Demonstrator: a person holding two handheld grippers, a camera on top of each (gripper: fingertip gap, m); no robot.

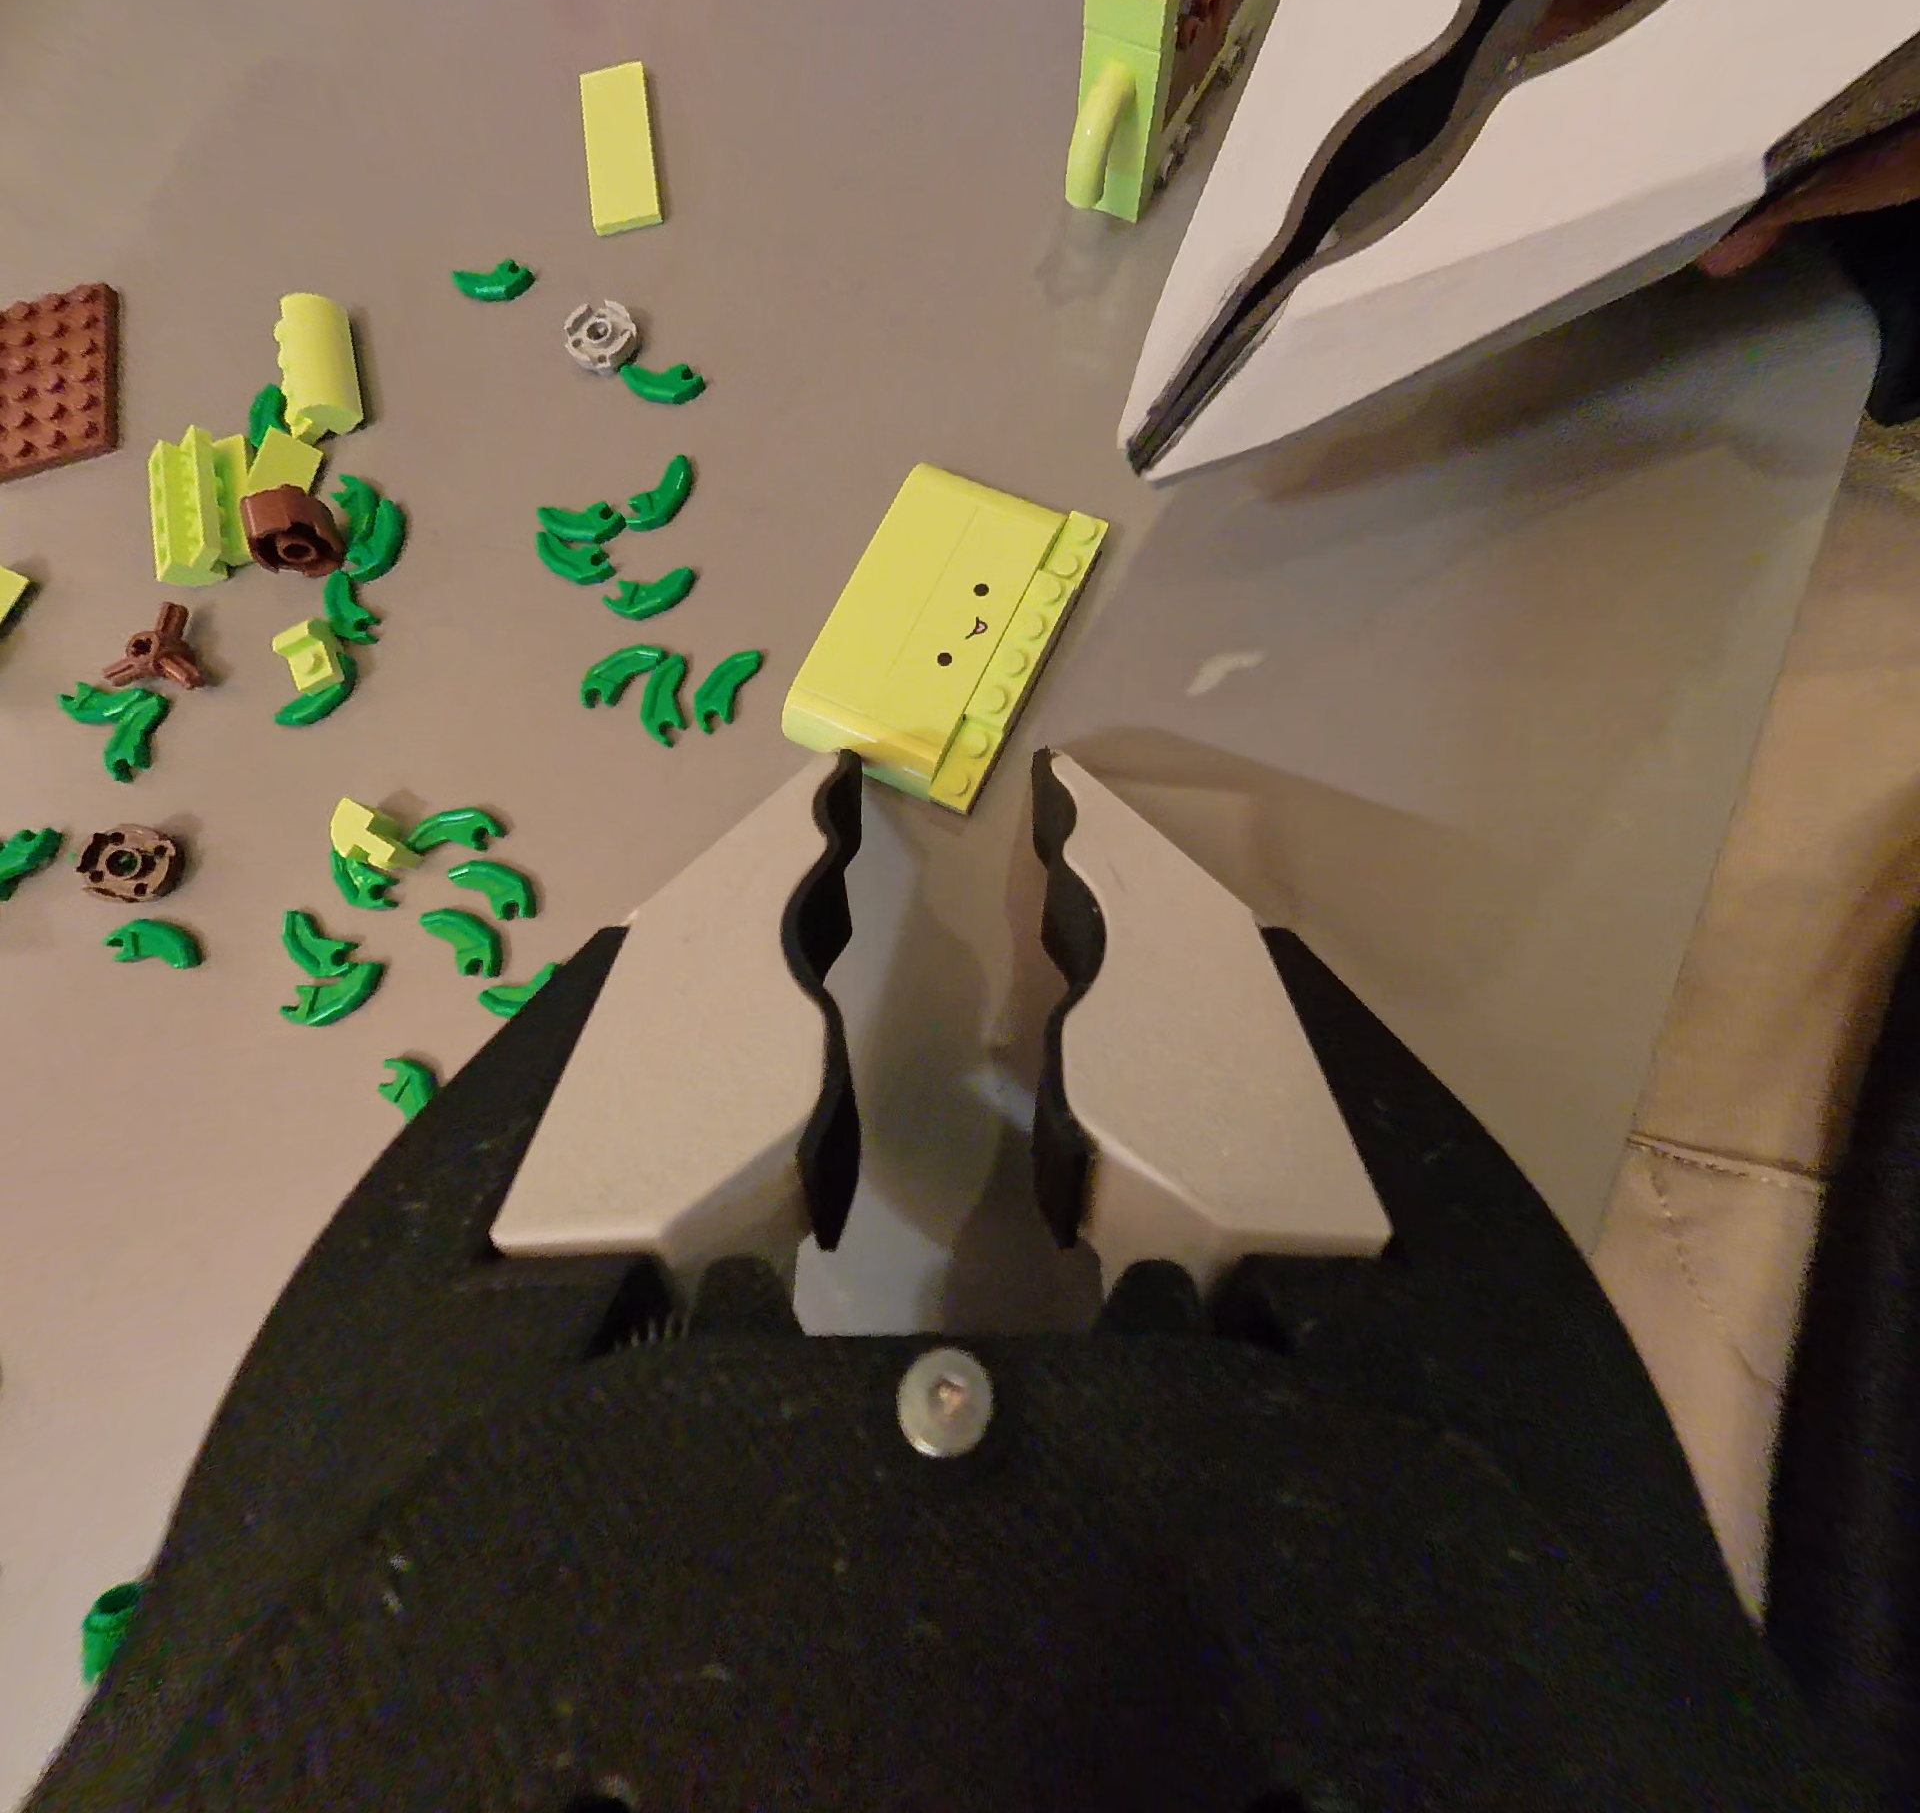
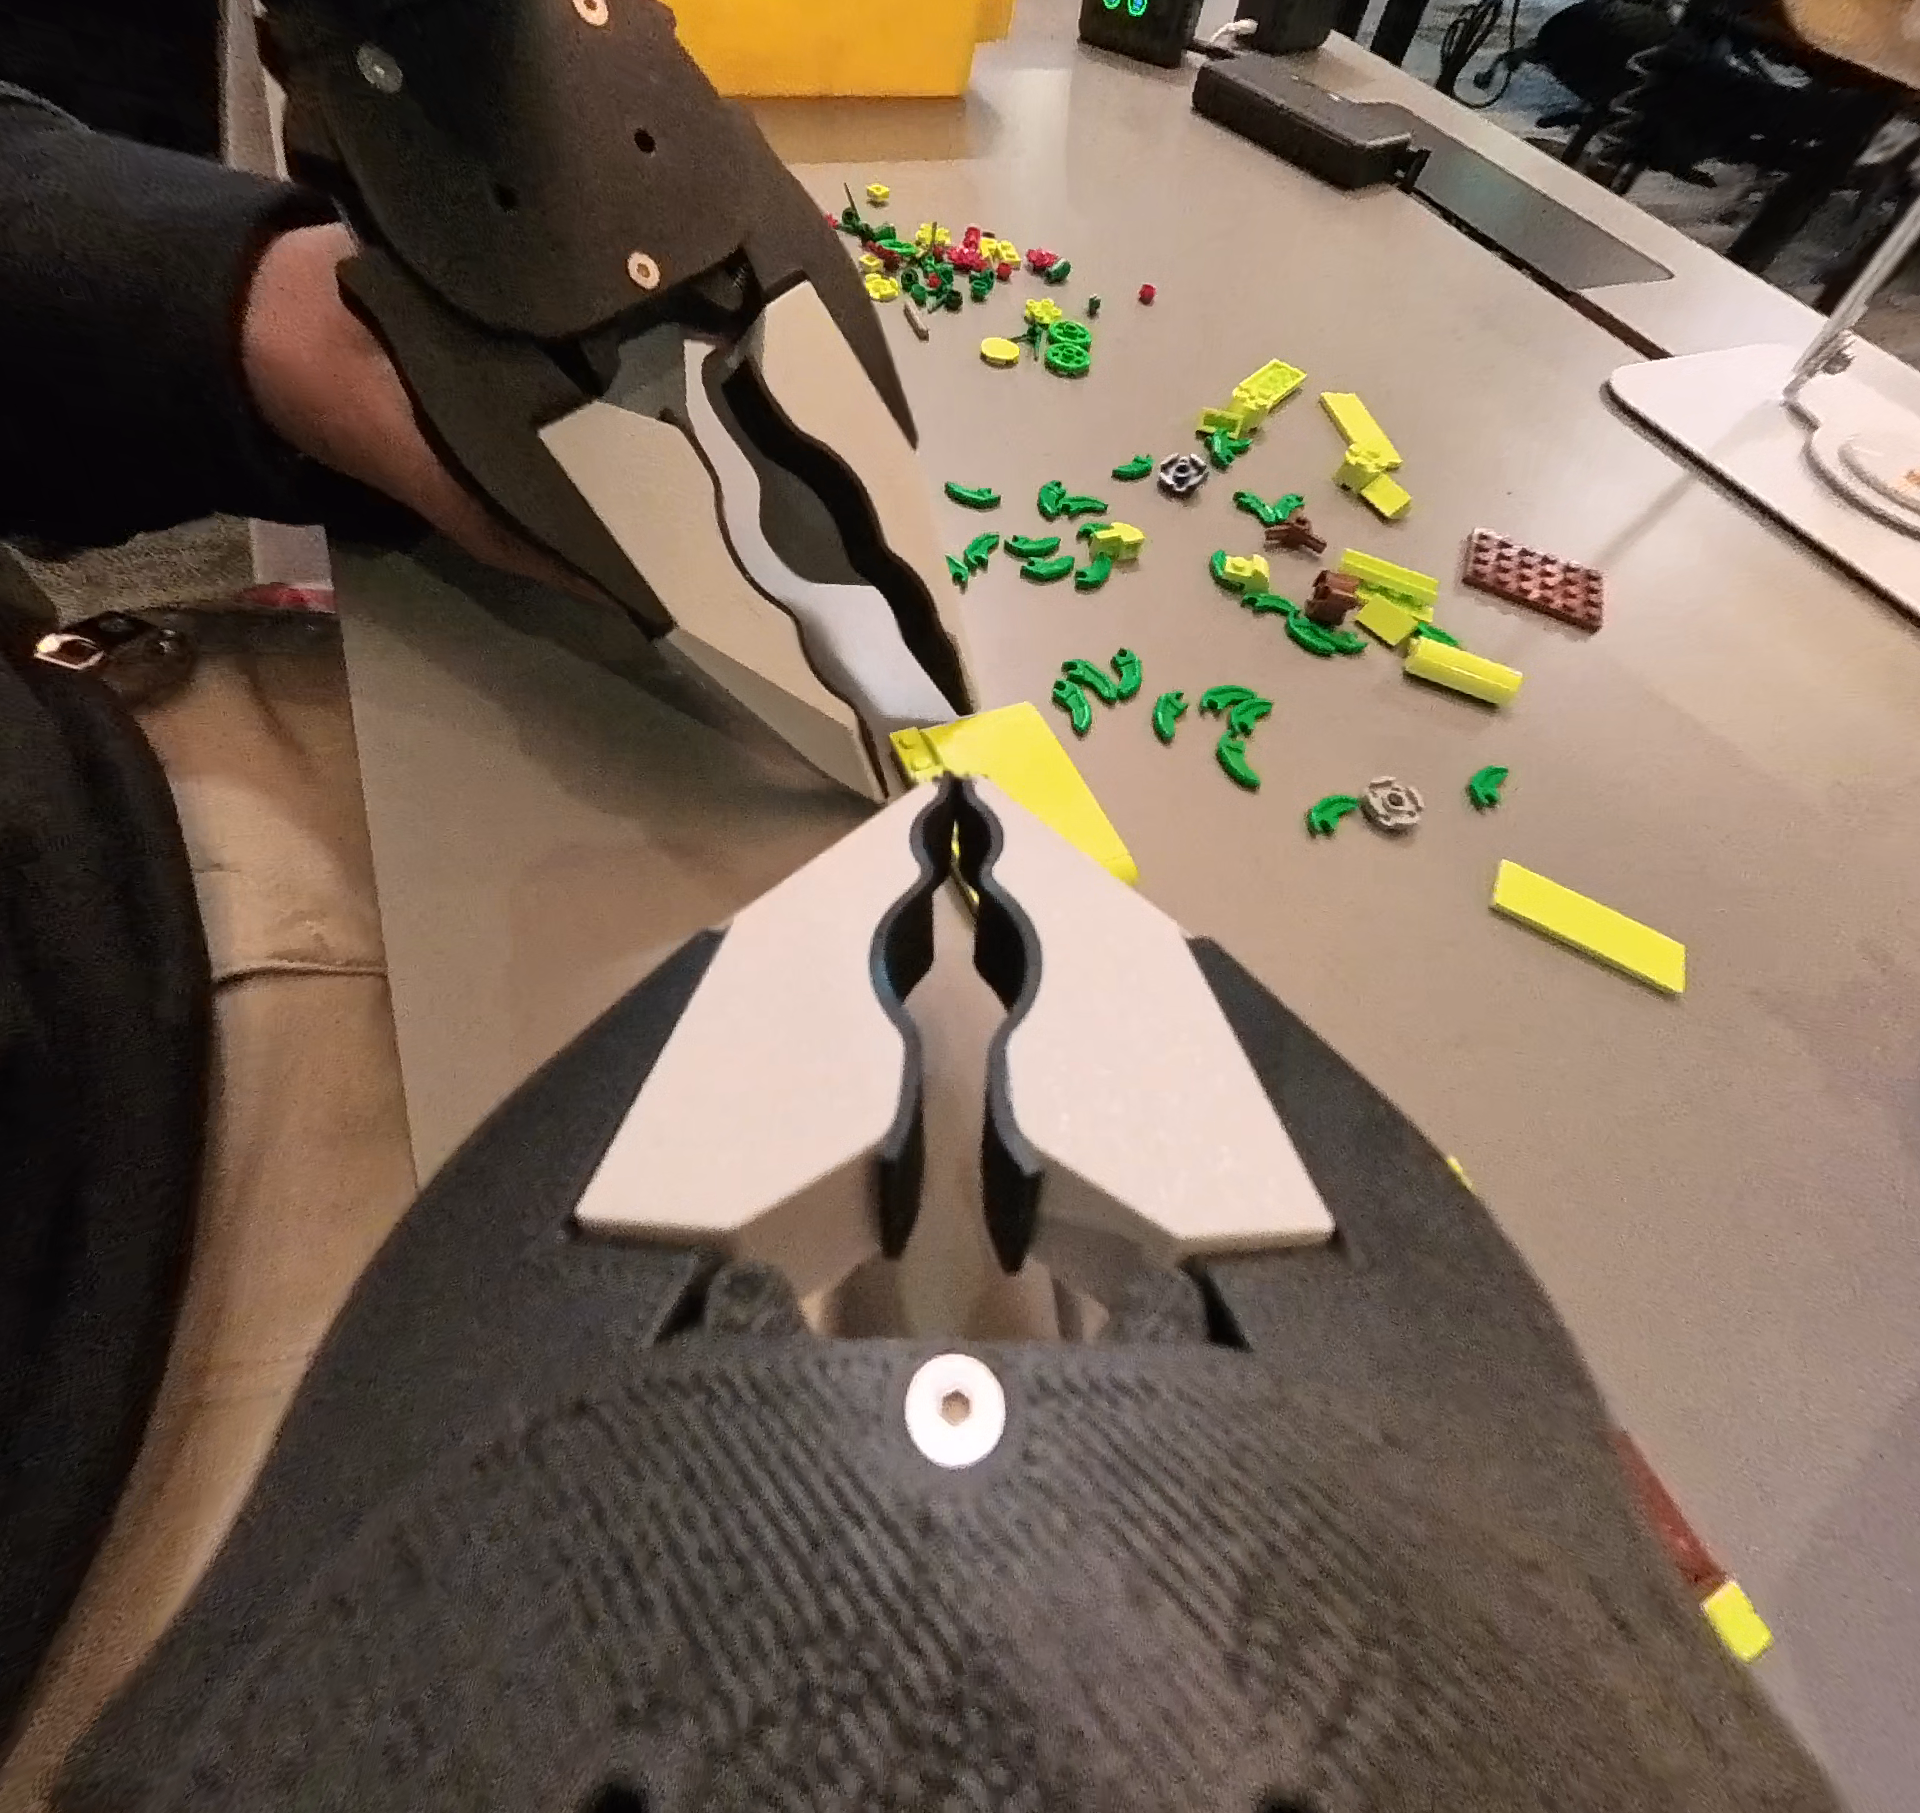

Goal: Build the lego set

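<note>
On the grey worktop (image 1: 935, 153), near its front edge, lies the lime panel with a small printed face (image 1: 940, 636), flat, its smooth side up and a studded strip along one long side. Behind it, by the right claw's body, stands the brown and lime partial build (image 1: 1153, 70), where this panel most likely belongs. The left claw (image 1: 948, 761) sits just short of the panel's near corner with its jaws apart and nothing between them, one tip touching or almost touching the edge. The right claw (image 2: 954, 784) hangs close over the panel with its jaws together; the views do not settle whether they pinch anything. To lift the panel well, the left claw should straddle a short edge rather than the corner, so the piece does not pivot or skid on the smooth surface, and the other claw can steady the far side as a stop. A grip on the studded strip would likely hold better than on the slick face. Loose parts lie well to the side: a lime flat tile (image 1: 620, 148), a brown plate (image 1: 54, 381) and scattered green leaf pieces (image 1: 665, 688), which the sweep should avoid.
</note>
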